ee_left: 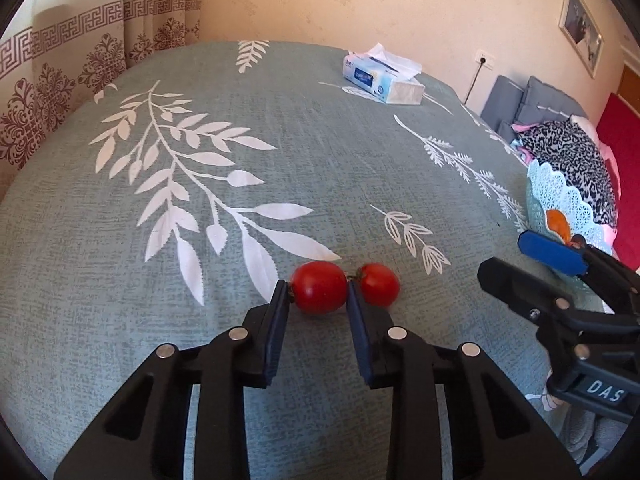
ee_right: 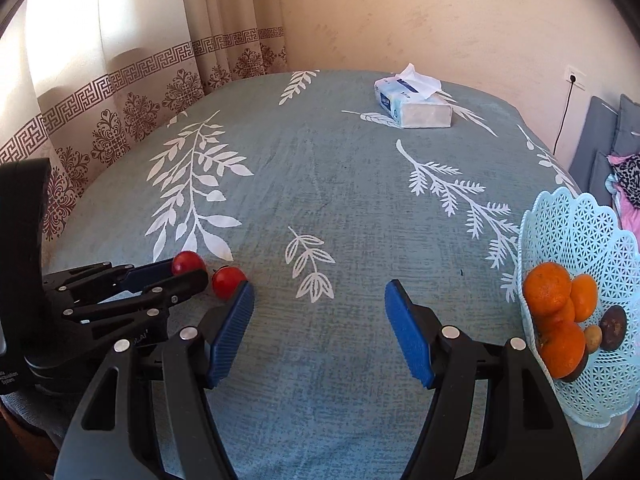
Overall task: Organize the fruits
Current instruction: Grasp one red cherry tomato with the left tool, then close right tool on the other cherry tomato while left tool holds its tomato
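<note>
- Left gripper [ee_left: 319, 292]: pads clamped on the near tomato [ee_left: 319, 287], one pad on each flank, fruit low on the cloth. Grip sits at the pad tips, not deep.
- Second tomato [ee_left: 379, 285] lies just beside the first, behind the right-hand pad; its stem pokes toward the gap. The two look to be touching or nearly so; cannot tell if stems are joined.
- Step in hand, as I read it: lift the clamped tomato clear and carry it to the basket [ee_right: 568, 232].
- To do it well: raise straight up first, so the pad does not drag the neighbour along. Keep squeeze light; tomato skin is smooth and soft, too much pressure bruises, too little and it slips from a tip hold.
- If the neighbour rises with it, stems are likely linked: set down and regrip.
- Right gripper [ee_right: 320, 320]: jaws apart, nothing between them, hanging over bare cloth between tomatoes and basket. In the left view its arm sits in front of the basket; it may need to give way on the carry.
- Basket stands at the worktop [ee_right: 320, 168] edge, right side, tilted wall toward camera. Holds oranges [ee_right: 548, 288] and some small dark and tan fruit [ee_right: 612, 326]. Free room shows at the upper part; aim there, lower gently.
- Far: tissue box [ee_right: 416, 108] near the back edge, well apart from the work. Curtain [ee_right: 120, 92] beyond.
</note>
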`<state>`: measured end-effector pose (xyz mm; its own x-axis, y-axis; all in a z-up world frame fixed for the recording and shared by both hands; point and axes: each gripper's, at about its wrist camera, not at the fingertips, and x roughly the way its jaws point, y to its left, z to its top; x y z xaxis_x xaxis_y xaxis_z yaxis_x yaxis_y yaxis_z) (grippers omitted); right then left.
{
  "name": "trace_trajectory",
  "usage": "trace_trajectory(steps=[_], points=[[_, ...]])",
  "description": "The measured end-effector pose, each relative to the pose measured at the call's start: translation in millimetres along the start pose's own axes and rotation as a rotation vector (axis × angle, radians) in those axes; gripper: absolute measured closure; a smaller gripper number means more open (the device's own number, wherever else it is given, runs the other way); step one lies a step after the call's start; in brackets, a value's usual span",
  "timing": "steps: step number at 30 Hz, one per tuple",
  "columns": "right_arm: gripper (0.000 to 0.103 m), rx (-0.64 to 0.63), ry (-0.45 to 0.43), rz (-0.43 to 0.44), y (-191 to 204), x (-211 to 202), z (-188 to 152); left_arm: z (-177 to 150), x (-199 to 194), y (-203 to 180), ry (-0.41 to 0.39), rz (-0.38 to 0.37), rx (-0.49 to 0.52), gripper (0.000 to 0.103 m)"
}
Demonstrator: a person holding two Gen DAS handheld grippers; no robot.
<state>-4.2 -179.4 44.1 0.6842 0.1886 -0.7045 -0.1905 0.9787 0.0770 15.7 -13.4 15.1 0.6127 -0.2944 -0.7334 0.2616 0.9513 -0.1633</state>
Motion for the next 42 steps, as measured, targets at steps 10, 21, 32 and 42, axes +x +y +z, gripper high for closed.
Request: trace_trajectory(steps=[10, 21, 32, 42], points=[[0.033, -0.048, 0.032, 0.02, 23, 20, 5, 3, -20, 27, -0.064, 0.1, -0.029, 0.073], [0.033, -0.076, 0.057, 0.127, 54, 41, 15, 7, -29, 44, -0.082, 0.171, -0.053, 0.073], [0.045, -0.056, 0.127, 0.157, 61, 75, 19, 7, -27, 50, -0.08, 0.215, -0.062, 0.073], [0.077, -0.076, 0.108, 0.116, 59, 71, 16, 8, -28, 46, -0.079, 0.211, -0.051, 0.073]])
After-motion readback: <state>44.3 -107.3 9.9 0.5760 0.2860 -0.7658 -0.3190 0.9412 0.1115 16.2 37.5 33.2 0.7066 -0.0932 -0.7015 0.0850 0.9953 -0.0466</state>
